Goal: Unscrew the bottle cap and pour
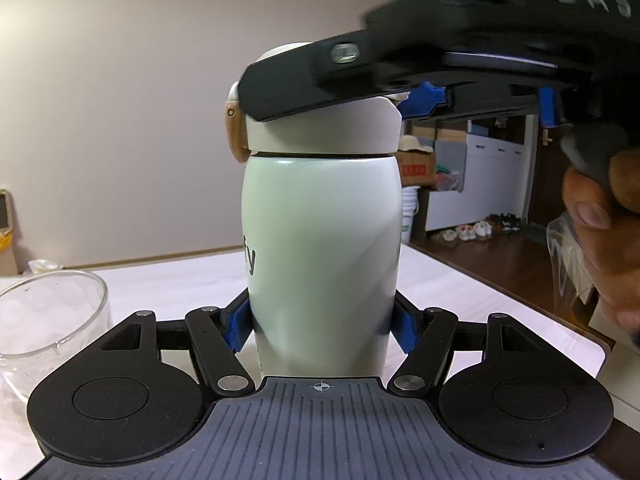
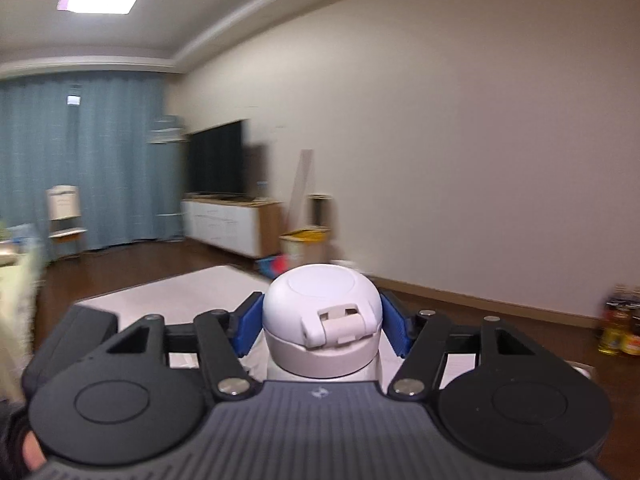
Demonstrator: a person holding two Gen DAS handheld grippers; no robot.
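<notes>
Bottle [image 1: 324,252]: pale green, upright on the white table [image 1: 460,296]. Your left gripper [image 1: 323,326] pinches its lower body. Cap [image 2: 322,316]: white, on the bottle; your right gripper [image 2: 322,326] clamps it from both sides. Glass [image 1: 48,320]: left of the bottle, apart.

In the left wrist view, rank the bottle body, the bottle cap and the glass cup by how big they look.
1. bottle body, clearly the largest.
2. and 3. bottle cap and glass cup look roughly alike. The other claw hides part of the cap and the frame edge crops the cup, so I won't rank them.
</notes>
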